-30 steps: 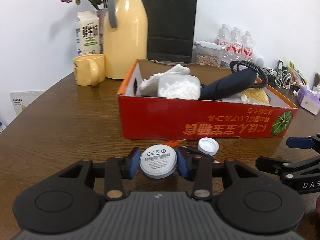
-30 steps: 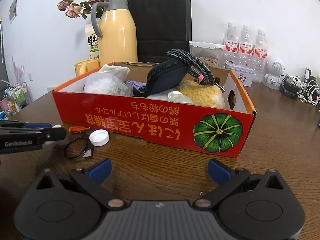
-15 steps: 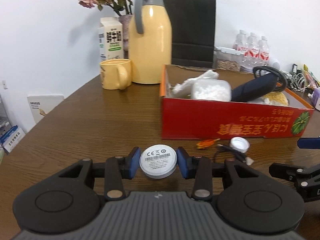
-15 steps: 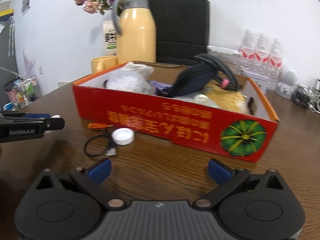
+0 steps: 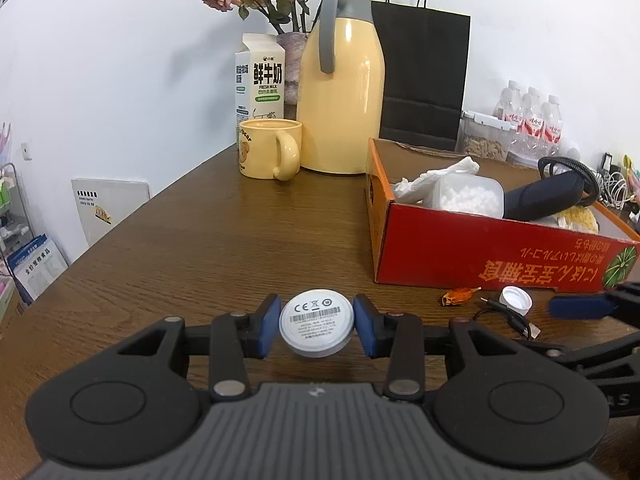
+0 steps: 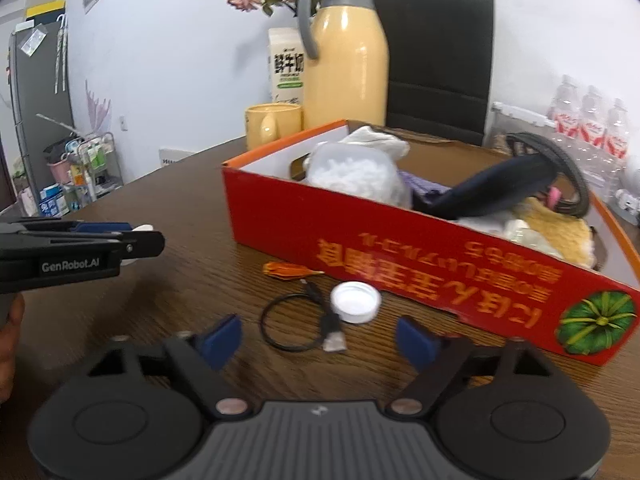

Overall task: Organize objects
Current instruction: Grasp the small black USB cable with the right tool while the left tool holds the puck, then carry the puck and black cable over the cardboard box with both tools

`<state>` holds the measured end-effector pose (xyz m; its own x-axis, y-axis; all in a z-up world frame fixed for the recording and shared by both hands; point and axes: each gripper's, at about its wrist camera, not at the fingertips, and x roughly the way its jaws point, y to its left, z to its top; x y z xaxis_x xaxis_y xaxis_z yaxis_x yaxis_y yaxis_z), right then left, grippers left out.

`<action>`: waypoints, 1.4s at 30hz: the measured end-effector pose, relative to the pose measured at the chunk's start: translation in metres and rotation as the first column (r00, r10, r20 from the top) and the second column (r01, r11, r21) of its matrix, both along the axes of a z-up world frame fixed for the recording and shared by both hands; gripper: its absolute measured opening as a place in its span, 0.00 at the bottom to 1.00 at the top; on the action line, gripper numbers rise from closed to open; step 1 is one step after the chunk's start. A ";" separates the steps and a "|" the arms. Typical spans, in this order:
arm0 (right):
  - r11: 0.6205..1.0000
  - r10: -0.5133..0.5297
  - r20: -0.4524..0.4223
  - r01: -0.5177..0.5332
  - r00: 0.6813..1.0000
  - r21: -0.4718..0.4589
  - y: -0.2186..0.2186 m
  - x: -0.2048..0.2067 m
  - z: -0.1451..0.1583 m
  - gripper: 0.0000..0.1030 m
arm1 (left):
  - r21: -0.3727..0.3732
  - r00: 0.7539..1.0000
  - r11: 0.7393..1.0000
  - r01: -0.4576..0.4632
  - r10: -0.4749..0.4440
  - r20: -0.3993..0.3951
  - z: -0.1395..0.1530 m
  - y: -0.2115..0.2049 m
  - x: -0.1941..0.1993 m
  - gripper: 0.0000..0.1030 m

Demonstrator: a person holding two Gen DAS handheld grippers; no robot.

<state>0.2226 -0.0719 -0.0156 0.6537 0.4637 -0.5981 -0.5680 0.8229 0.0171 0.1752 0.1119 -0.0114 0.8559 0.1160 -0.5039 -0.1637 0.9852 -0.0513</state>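
Left gripper clamps a white puck; right gripper, jaws just closing, stands apart and empty, cable and cap at 12 o'clock

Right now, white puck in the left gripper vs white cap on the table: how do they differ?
The white puck is clamped between the left gripper's fingers, off the table; the bottle cap lies loose on it, beside the black cable. The puck's face carries printed marks and a barcode; the cap shows a plain hollow inside. The puck is a solid disc, the cap an open shell. Both are round and white.
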 end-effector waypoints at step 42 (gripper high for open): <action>0.990 -0.070 0.089 0.058 0.994 0.129 -0.036 -0.012 0.029 0.11 | 0.021 0.998 0.999 0.044 -0.045 0.044 0.015 -0.017 0.003 0.40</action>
<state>0.2103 -0.1075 0.0135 0.7344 0.4870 -0.4727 -0.5182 0.8521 0.0727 0.1784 0.0951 0.0035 0.8820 0.0867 -0.4631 -0.1172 0.9924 -0.0374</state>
